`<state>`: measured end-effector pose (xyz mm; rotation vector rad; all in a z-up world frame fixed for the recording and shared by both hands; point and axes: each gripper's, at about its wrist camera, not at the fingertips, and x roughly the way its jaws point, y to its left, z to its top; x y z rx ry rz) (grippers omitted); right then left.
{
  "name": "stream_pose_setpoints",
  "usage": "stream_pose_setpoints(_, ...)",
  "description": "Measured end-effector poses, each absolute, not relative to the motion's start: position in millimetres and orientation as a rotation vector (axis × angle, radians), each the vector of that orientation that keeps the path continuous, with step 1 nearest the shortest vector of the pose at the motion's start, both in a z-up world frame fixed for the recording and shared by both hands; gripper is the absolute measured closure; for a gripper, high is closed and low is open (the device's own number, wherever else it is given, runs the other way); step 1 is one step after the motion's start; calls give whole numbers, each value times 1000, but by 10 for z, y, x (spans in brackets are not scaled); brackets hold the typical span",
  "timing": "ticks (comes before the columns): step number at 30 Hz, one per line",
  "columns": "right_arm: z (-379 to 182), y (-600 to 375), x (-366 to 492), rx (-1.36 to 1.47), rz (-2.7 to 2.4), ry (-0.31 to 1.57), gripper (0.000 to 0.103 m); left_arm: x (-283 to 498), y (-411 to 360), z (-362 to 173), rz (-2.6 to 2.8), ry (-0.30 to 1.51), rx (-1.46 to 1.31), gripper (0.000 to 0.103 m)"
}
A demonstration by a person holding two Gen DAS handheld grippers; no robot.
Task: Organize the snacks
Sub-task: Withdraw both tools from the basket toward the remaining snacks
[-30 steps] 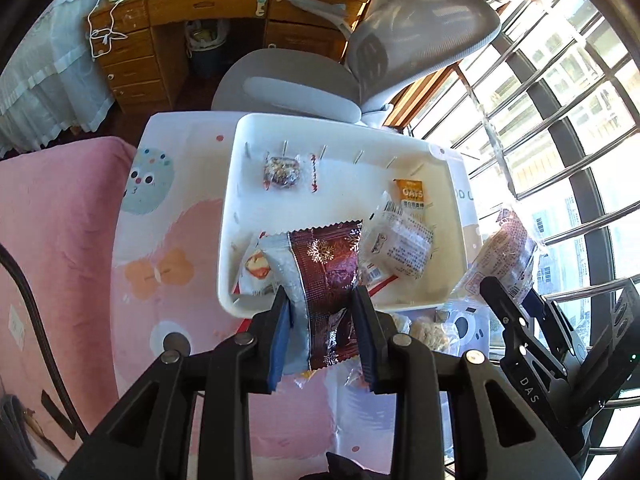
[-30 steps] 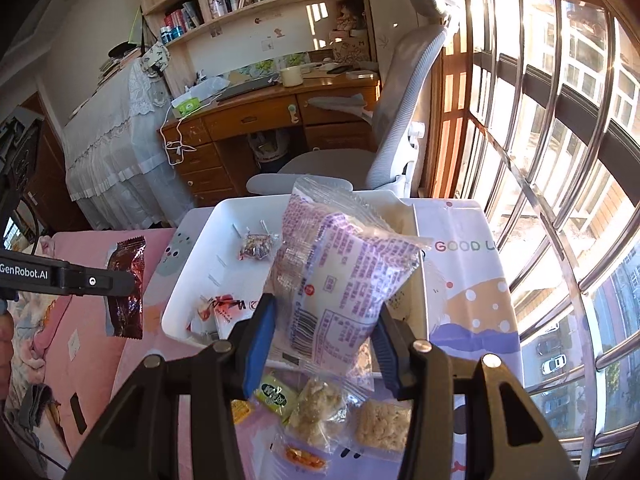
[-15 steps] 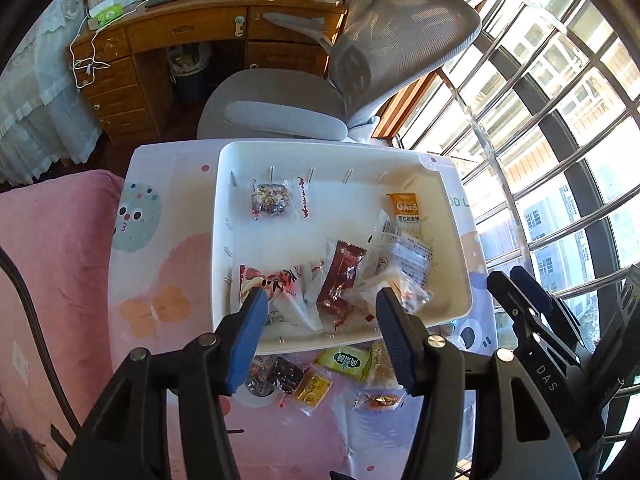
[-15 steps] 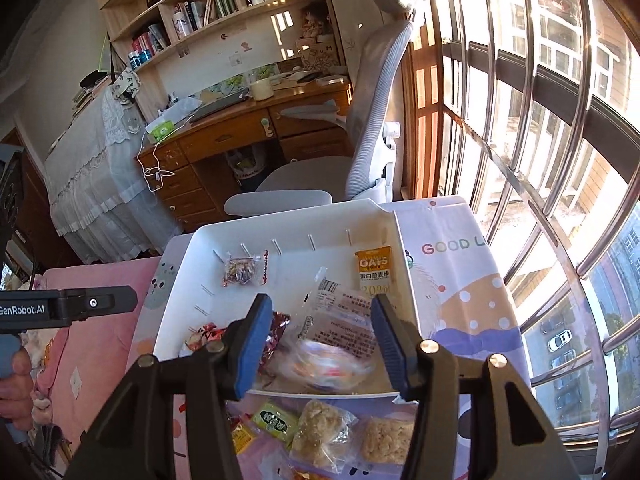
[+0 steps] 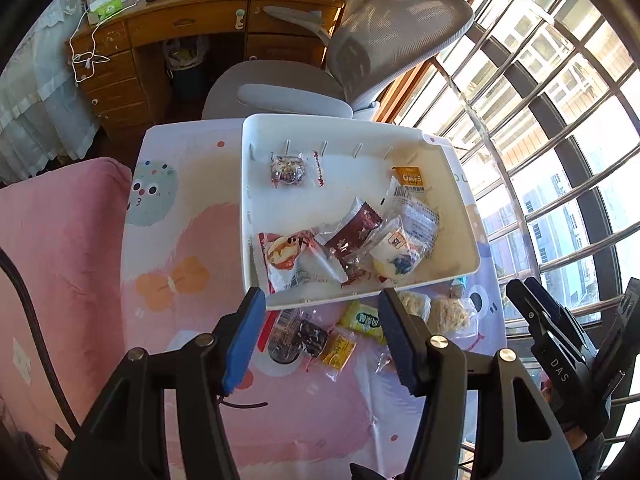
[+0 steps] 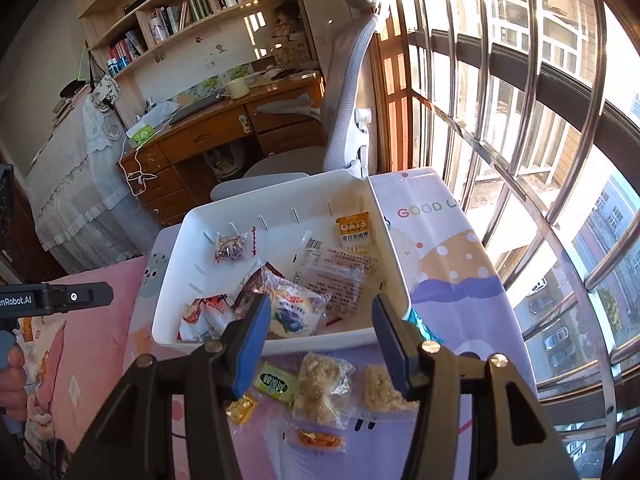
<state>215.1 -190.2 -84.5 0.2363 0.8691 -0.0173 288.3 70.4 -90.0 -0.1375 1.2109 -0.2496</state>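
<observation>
A white tray on the patterned tablecloth holds several snacks: a dark red packet, a large clear bag and an orange oats bar. My left gripper hovers over the tray's near rim; its jaws are opening with nothing between them. My right gripper stands open and empty over the same rim. Loose snacks lie on the cloth in front of the tray: a yellow-green packet, two crispy cakes and a dark round snack.
A grey office chair stands just behind the table, with a wooden desk beyond it. Barred windows run along the right. Pink bedding borders the table on the left. A person's hand shows at the left edge.
The left gripper opened and let the dark red packet fall into the tray. The right gripper released the large clear bag there too. Both drew back toward the tray's near edge.
</observation>
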Motion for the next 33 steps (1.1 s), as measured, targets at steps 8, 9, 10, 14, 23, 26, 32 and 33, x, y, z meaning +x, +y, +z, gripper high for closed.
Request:
stream_pose_setpoints(8,-836,-1644,1625,256,-68,863,42,2478,1079,-1028,-267,1254,-114,40)
stream_pose_setpoints(9,-838,-1611,1560,259,-77,860,42,2430,1115,-1042,-272,1257,-106,40)
stream_pose_setpoints(10,-845,-1581,1498,264,-85,858,41,2386,1147,-1054,-277,1258,-99,39)
stream_pose_setpoints(14,-897,-1474,1291,282,-113,864,39,2238,1231,-1099,-306,1255,-71,35)
stream_pose_setpoints(23,-1114,-1305,938,306,-135,899,38,2068,1265,-1208,-332,1234,3,28)
stream_pose_setpoints(26,-1212,-1282,830,295,-133,901,38,2045,1255,-1270,-342,1234,3,24)
stream_pose_setpoints(32,-1403,-1296,725,289,-130,872,38,2057,1170,-1412,-364,1191,14,22)
stream_pose_setpoints(33,-1439,-1302,723,281,-129,867,38,2069,1144,-1446,-370,1185,18,22)
